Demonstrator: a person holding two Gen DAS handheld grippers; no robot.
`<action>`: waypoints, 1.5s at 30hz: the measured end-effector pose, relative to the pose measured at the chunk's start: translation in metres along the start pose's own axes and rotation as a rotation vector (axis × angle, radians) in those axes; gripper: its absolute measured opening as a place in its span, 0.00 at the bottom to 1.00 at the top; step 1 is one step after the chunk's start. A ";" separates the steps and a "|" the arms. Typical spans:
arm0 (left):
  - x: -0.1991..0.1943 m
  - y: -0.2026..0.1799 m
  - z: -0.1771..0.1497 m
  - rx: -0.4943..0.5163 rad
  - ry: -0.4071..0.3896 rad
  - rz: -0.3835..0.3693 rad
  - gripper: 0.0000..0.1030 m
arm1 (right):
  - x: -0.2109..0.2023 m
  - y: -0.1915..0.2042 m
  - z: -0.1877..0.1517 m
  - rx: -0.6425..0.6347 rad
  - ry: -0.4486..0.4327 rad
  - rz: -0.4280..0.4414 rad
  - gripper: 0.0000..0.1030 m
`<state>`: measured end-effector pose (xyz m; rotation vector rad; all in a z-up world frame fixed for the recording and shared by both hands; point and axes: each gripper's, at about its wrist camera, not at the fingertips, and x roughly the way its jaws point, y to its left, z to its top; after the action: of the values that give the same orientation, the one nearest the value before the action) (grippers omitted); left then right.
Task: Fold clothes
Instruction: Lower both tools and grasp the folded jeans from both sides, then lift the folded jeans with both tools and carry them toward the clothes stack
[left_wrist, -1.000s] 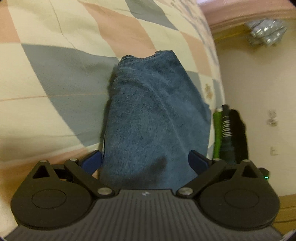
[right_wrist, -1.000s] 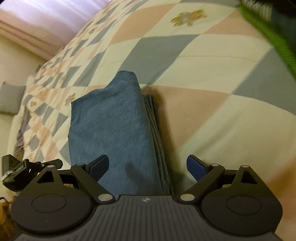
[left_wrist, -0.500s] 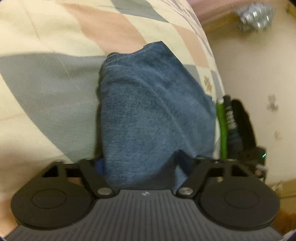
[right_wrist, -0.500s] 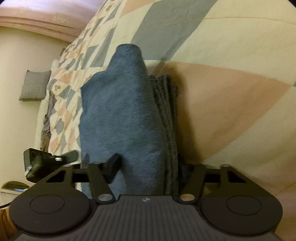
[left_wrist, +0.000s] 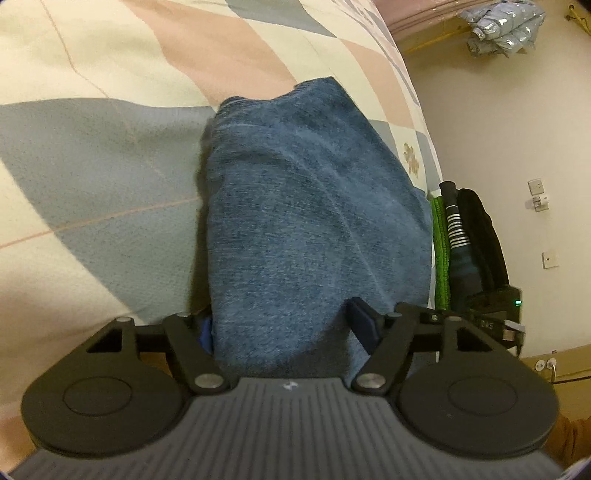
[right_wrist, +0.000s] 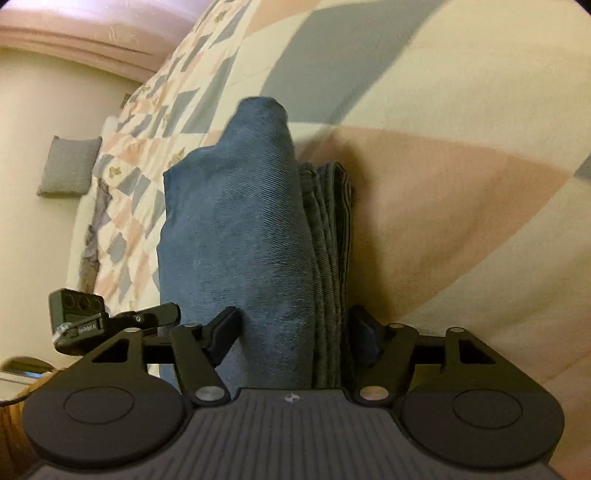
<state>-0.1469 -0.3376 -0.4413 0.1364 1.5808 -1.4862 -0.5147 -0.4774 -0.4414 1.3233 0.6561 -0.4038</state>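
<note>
While both grippers lie low over the quilt (left_wrist: 110, 155), their jaws clamp the folded blue garment (left_wrist: 306, 221)

We cannot see the near end of the folded blue garment (left_wrist: 310, 221), which the left gripper (left_wrist: 286, 321) body hides; its left pad (left_wrist: 205, 332) shows only as a sliver. In the right view, the garment's layered edges (right_wrist: 330, 258) run beneath the housing.

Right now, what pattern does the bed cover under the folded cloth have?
The bed cover has large diamond patches in cream, pink and grey-blue; the right wrist view shows it best.
</note>
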 end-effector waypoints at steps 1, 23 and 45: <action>0.003 -0.001 0.001 0.001 -0.002 0.008 0.66 | 0.006 -0.004 -0.001 0.029 -0.003 0.028 0.61; 0.018 -0.071 0.032 0.248 0.109 0.109 0.47 | -0.003 -0.008 -0.048 0.207 -0.155 0.103 0.37; 0.285 -0.572 0.108 1.200 0.449 -0.272 0.47 | -0.273 -0.028 -0.104 0.512 -1.305 0.112 0.35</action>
<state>-0.6124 -0.7168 -0.1979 1.0149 0.8058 -2.5801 -0.7607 -0.4072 -0.2972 1.2356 -0.6504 -1.2337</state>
